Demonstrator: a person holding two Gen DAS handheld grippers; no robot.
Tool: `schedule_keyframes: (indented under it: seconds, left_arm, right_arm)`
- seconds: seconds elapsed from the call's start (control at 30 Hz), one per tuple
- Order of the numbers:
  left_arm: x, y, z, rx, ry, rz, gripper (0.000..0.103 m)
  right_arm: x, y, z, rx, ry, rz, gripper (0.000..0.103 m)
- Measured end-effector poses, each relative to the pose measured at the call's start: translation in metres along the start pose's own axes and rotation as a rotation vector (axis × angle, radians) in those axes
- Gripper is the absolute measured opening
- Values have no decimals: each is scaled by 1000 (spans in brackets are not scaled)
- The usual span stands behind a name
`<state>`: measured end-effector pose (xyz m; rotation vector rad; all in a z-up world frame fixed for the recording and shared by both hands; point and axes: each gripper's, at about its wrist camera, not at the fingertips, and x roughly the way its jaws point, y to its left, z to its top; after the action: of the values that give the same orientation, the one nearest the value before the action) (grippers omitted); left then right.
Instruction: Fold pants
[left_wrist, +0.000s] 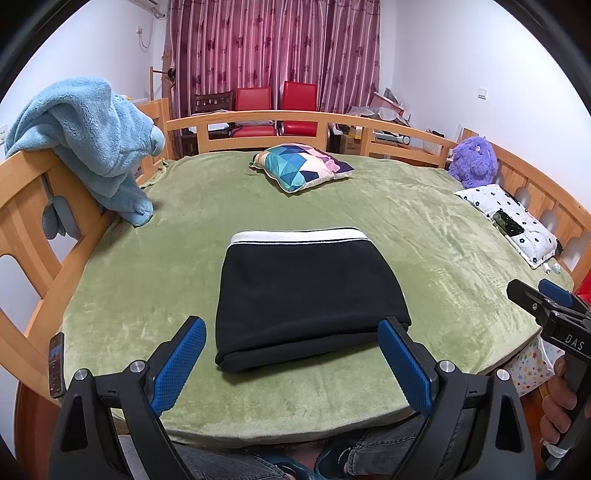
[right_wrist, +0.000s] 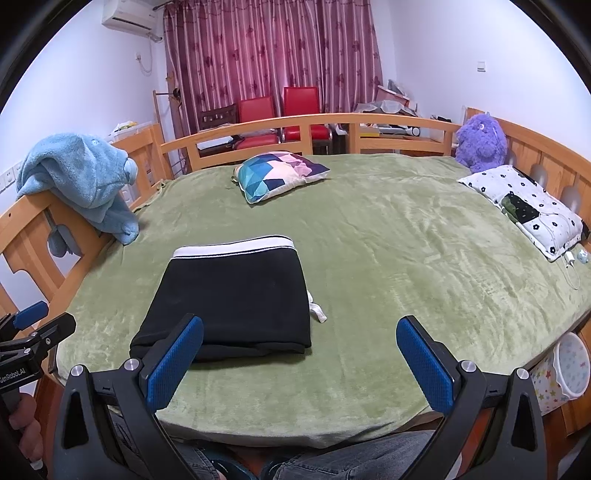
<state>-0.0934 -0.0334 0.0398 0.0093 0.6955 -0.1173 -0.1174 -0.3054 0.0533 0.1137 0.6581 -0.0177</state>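
Black pants with a white waistband lie folded into a compact rectangle on the green bed cover, waistband on the far side; they also show in the right wrist view. A white bit of fabric sticks out at their right edge. My left gripper is open and empty, hovering just in front of the pants' near fold. My right gripper is open and empty, to the right of the pants near the bed's front edge; it shows in the left wrist view. The left gripper shows in the right wrist view.
A green bed cover spans a wooden-railed bed. A patterned cushion lies at the far middle, a blue blanket hangs on the left rail, a purple plush and a white flowered pillow sit at right. A phone rests at the front left.
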Motion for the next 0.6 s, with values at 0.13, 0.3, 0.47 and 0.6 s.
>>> schedule_keyframes:
  seconds: [0.13, 0.3, 0.47, 0.6]
  left_arm:
    - [0, 0, 0, 1, 0, -1, 95]
    - [0, 0, -1, -1, 1, 1, 95]
    - [-3, -2, 1, -2, 0, -3, 95]
    - [-4, -3, 0, -1, 0, -3, 95]
  right_arm:
    - [0, 0, 0, 0, 1, 0, 102]
    - [-1, 1, 0, -2, -1, 0, 102]
    - [0, 1, 0, 1, -1, 0, 102]
    - [0, 0, 0, -1, 0, 0, 102]
